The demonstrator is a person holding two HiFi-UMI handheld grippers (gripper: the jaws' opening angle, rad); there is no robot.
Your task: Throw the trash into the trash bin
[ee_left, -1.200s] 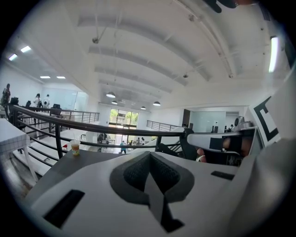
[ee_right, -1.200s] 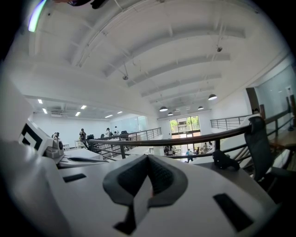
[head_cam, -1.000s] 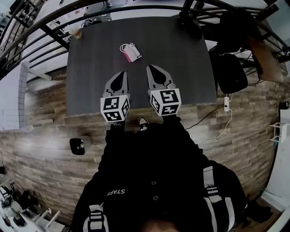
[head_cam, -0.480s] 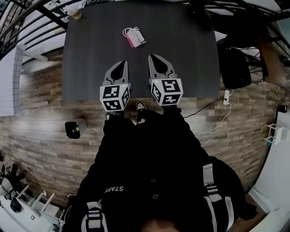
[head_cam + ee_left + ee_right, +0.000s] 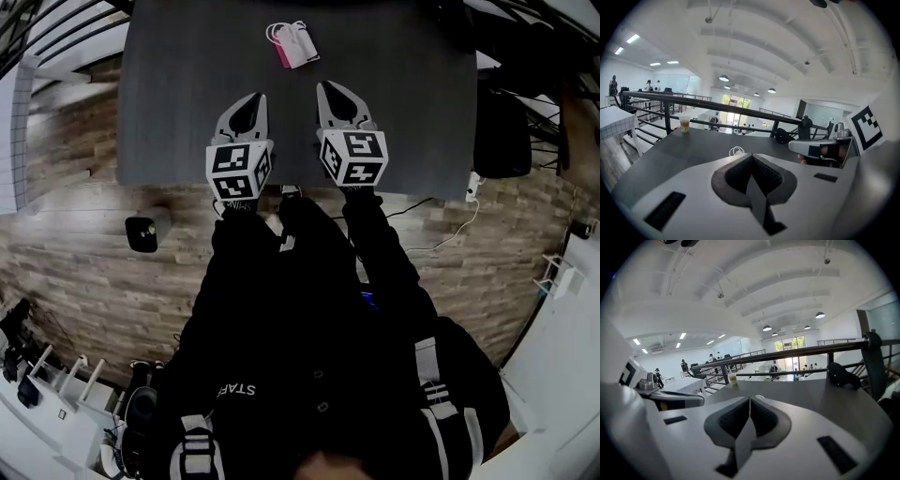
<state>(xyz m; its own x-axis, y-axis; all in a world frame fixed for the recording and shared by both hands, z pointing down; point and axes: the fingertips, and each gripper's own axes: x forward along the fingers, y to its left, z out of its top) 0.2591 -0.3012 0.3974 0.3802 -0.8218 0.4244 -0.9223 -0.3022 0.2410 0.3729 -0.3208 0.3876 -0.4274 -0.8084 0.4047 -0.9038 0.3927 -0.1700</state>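
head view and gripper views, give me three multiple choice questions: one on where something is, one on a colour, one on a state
1. Where does the trash lie?
A. on the table, ahead of the left gripper and the right gripper
B. on the wooden floor
C. clamped in a gripper

2. What colour is the table top?
A. white
B. dark grey
C. red

3. How do the right gripper's jaws stand?
A. wide apart
B. shut on a cup
C. shut, with nothing between them

Answers:
1 A, since the head view shows the trash on the table beyond both gripper tips.
2 B, since the top looks dark grey in all three views.
3 C, since the right gripper view shows the pads meeting with nothing between them.
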